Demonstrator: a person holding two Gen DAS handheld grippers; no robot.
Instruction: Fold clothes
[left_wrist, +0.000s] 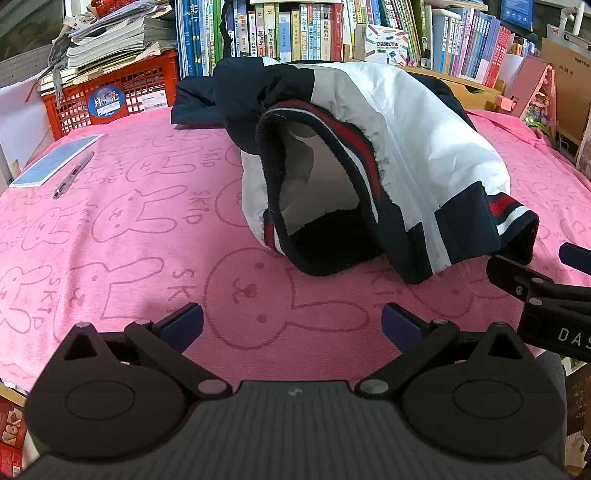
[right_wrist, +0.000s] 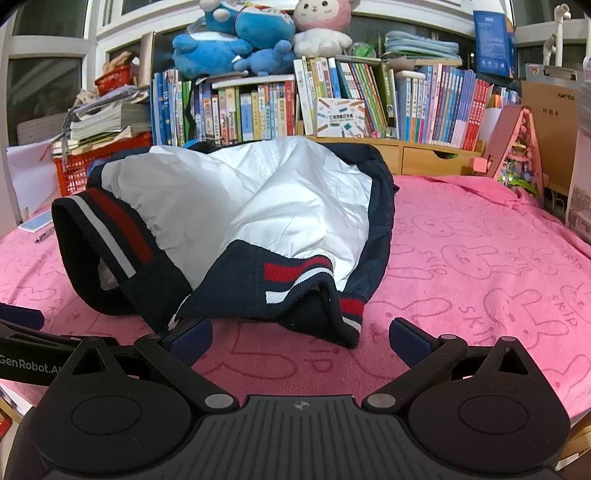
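Navy-and-white jacket (left_wrist: 369, 147): one item, heaped in a loose mound mid-bench on the pink towel (left_wrist: 129, 229), not flat, no clean fold showing. Ribbed hem (left_wrist: 317, 177) gapes toward us like a tunnel; a striped cuff (right_wrist: 295, 273) droops at the near edge.

Left gripper (left_wrist: 291, 321): ours, fingers spread wide, nothing between them, just short of the hem. Right gripper (right_wrist: 301, 334): fingers likewise spread and empty, close beside the cuff.

Risks, as we judge them:
- Slick shell cloth may slide out of a shallow pinch.
- A grab at the mound may catch two layers and drag the whole heap.
- Grippers sit near each other; crossing paths could knock them together.
- Pen (left_wrist: 72, 175) and notebook (left_wrist: 55, 160) lie on the towel to the left; a swung sleeve could sweep them off.

Room: open towel to the right and in front of us. Red crate (left_wrist: 110, 92) and books (left_wrist: 295, 33) wall the far side, so we have little spreading room there.
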